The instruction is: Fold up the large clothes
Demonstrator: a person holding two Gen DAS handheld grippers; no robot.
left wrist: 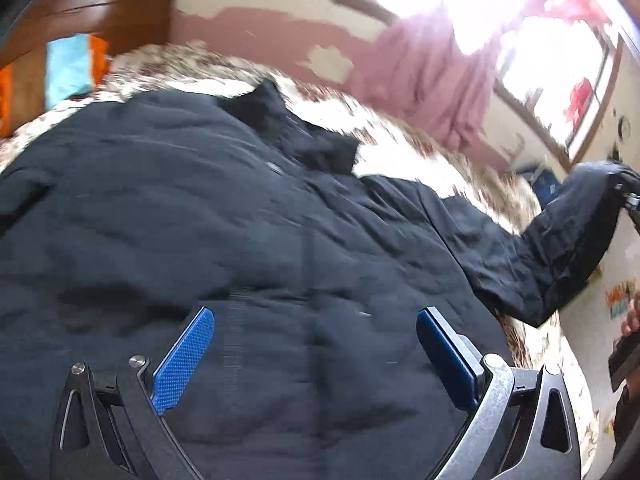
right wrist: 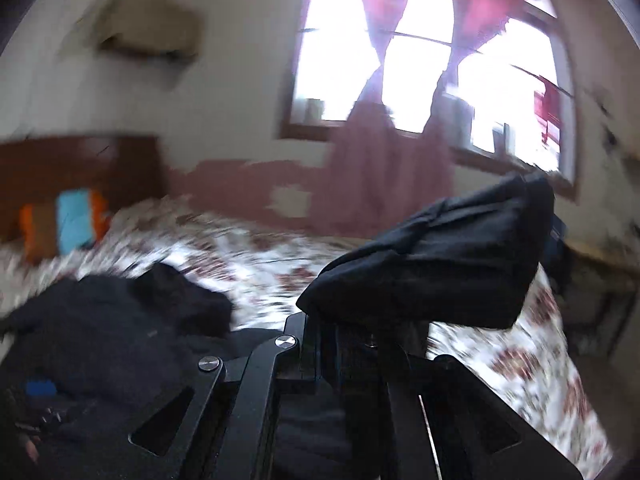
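A large dark padded jacket (left wrist: 200, 220) lies spread on a bed with a floral cover (left wrist: 400, 148). My left gripper (left wrist: 316, 356) hovers over the jacket's body, open, its blue pads (left wrist: 184, 360) wide apart with nothing between them. One sleeve (left wrist: 560, 240) is lifted off the bed at the right, its cuff held up by my right gripper (left wrist: 630, 200). In the right wrist view the right gripper (right wrist: 356, 332) is shut on the sleeve cuff (right wrist: 440, 260), which bunches above its fingers. The jacket's body (right wrist: 100, 340) lies low at the left there.
A wooden headboard (left wrist: 100, 12) with a striped orange and blue pillow (right wrist: 68, 224) is at the bed's far end. A bright window (right wrist: 420, 60) with pink curtains (right wrist: 380, 152) is behind the bed. A person's hand (left wrist: 632, 316) shows at the right edge.
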